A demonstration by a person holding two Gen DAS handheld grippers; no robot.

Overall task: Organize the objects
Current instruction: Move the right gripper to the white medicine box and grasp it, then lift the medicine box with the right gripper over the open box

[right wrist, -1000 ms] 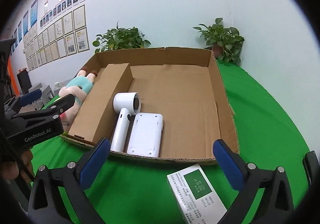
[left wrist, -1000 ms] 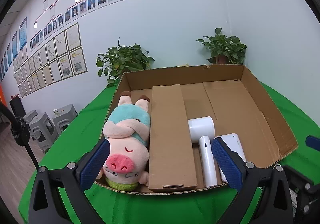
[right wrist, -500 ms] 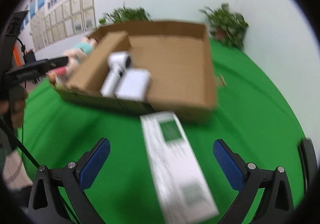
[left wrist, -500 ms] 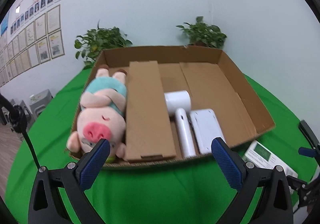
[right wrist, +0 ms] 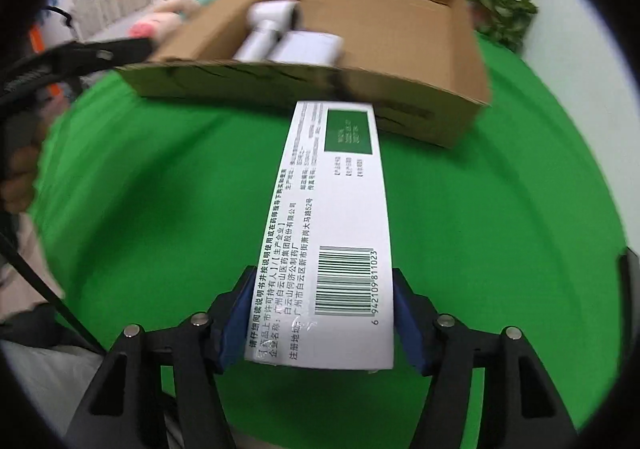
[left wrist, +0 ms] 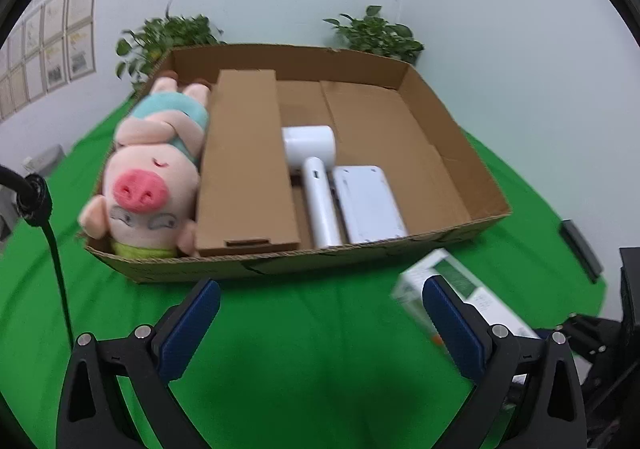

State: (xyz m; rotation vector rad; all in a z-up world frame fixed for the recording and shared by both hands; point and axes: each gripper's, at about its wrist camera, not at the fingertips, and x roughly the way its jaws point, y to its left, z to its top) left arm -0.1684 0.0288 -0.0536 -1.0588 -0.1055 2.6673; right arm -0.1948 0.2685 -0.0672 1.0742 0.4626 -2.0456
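The right tongs have just closed onto the near end of the white carton, which lies on the green surface just before the cardboard box. The left tongs hang wide and empty. Inside the box: plush pig, hairdryer, white case.

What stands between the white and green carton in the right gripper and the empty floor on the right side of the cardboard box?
Only the box's near wall. The right gripper, whose jaws have just been closing, has its pads against the carton, which points at that wall. Beyond the wall, the floor beside the white device is bare, so the carton would likely need lifting over.
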